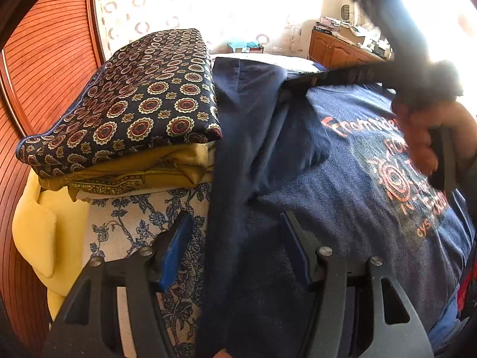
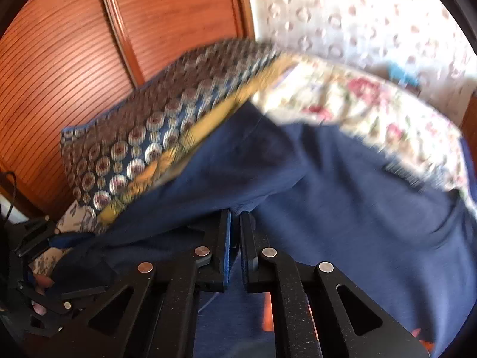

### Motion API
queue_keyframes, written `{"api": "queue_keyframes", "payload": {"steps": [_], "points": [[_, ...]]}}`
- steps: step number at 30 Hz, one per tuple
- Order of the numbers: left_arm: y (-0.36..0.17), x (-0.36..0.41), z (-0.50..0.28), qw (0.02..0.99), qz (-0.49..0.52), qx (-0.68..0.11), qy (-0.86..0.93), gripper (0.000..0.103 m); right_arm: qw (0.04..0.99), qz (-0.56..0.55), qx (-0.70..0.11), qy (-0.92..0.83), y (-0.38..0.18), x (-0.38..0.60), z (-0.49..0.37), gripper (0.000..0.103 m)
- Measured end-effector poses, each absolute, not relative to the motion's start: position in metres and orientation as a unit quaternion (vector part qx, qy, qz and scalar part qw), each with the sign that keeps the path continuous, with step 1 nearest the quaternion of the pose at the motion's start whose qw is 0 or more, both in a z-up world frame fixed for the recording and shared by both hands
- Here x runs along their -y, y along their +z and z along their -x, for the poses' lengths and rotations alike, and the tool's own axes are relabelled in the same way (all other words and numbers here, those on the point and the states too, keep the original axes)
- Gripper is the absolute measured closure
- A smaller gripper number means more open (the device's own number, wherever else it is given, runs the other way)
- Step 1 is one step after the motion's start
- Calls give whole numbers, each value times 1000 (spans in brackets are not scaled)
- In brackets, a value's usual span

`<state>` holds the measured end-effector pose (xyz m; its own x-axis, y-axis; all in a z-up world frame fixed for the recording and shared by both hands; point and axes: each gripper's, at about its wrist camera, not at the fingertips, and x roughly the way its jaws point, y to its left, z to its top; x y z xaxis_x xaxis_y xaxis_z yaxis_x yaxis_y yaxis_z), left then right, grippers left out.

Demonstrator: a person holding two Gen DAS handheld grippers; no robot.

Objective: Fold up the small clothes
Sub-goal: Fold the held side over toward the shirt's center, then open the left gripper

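Note:
A navy T-shirt point(image 1: 342, 179) with orange print lies spread on the bed, a folded flap along its left side. My left gripper point(image 1: 235, 226) is open and empty, hovering over the shirt's left edge. In the right wrist view, my right gripper point(image 2: 235, 223) is shut on a fold of the navy T-shirt point(image 2: 328, 194) and lifts it; that view is motion-blurred. The hand holding the right gripper point(image 1: 429, 140) shows at the right of the left wrist view.
A stack of folded cloths topped by a dark patterned one point(image 1: 134, 98) sits at the left, over yellow fabric point(image 1: 134, 170) and a blue floral sheet point(image 1: 143, 223). A wooden slatted wardrobe point(image 1: 44, 59) stands behind. A floral pillow point(image 2: 357, 107) lies beyond the shirt.

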<state>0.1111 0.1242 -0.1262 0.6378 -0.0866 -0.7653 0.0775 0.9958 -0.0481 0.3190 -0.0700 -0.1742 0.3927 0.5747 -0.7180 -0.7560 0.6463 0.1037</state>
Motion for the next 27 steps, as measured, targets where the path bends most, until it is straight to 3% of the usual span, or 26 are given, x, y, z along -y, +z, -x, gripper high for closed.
{"api": "queue_keyframes", "payload": {"steps": [5, 9, 11, 23, 27], "points": [[-126, -124, -110, 905, 5, -423, -45, 43, 858, 112, -353, 356, -146, 88, -333, 101], [-126, -124, -111, 905, 5, -422, -45, 43, 861, 130, -372, 321, -155, 92, -345, 90], [-126, -124, -111, 905, 5, -422, -45, 43, 865, 123, -373, 313, -157, 101, -346, 78], [-87, -118, -96, 925, 5, -375, -58, 43, 870, 172, -359, 292, -183, 187, -321, 59], [-73, -107, -120, 926, 1, -371, -73, 43, 868, 176, -378, 269, -198, 215, -325, 59]]}}
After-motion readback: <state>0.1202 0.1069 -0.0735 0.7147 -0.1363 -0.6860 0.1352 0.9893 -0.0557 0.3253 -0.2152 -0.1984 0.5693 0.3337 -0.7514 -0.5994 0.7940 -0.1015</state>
